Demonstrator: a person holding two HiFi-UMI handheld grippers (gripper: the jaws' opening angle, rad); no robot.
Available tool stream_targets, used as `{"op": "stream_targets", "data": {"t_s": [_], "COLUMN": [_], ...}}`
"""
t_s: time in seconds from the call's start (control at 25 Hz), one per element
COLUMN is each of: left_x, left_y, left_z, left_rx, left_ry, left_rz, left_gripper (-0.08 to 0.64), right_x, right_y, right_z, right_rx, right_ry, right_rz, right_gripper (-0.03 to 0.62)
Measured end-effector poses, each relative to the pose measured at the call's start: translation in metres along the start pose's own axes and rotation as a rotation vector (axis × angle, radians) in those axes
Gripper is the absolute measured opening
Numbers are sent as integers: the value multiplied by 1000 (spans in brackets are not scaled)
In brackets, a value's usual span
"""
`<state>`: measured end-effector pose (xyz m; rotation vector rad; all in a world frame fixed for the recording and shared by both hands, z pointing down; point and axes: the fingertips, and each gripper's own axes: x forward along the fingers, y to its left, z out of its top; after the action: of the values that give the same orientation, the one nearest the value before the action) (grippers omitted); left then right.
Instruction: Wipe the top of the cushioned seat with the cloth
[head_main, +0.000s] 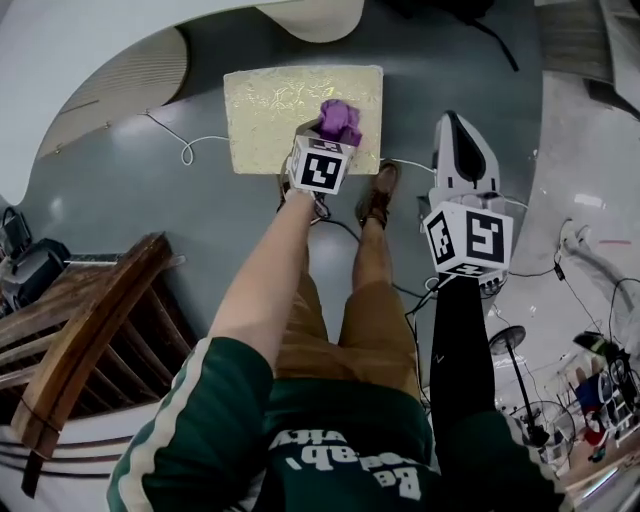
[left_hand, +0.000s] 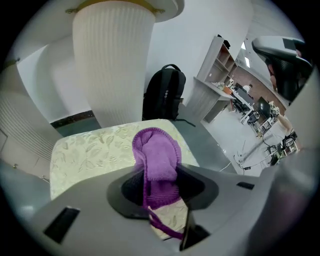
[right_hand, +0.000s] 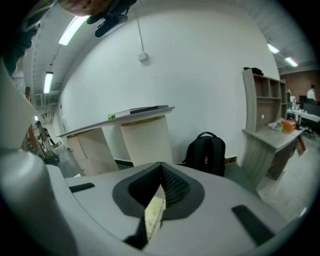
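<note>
Cushioned seat (head_main: 280, 110), a low cream square with a leafy pattern, stands on the grey floor just ahead of the person's shoes (head_main: 378, 195). The purple cloth (head_main: 340, 120) sits over its near right part, bunched and sticking out past the left tongs (head_main: 335, 132), which are clamped on it. In the left gripper view the cloth (left_hand: 157, 157) fills the space between the jaws, with the patterned seat top (left_hand: 90, 150) spread beyond and to the left. Whether the cloth is pressing on the fabric or held just above it I cannot tell.

The right tongs (head_main: 455, 125) hang off to the right of the seat, over bare floor. In the right gripper view the right tongs (right_hand: 161, 172) have their jaws drawn together with nothing gripped.

My reading is that wiping is at or near its start, at the near right corner. The next move calls for bringing the cloth flat onto the top and sweeping it leftward and toward the far edge, since most of the surface lies that way.

A dark backpack (left_hand: 164, 92) leans by a fluted white pedestal (left_hand: 112, 60) behind the seat.
</note>
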<state>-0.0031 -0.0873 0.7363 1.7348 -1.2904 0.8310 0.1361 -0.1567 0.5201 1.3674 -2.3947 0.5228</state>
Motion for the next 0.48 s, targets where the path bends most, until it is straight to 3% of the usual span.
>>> {"op": "stream_targets", "data": {"t_s": [0.28,0.48], "left_x": [-44,-67], "left_y": [103,163], "left_z": [-29,-45], "left_rx": [-56,-103], "left_ry": [8,-1], "left_rz": [79,86], "left_gripper": [164,165], "right_x": [28,60], "right_y": [68,119], "right_z": [11,20], "right_rx": [-19,-46], "right_ry": [12,9], "right_rz": [55,96], "right_gripper": [8,8]}}
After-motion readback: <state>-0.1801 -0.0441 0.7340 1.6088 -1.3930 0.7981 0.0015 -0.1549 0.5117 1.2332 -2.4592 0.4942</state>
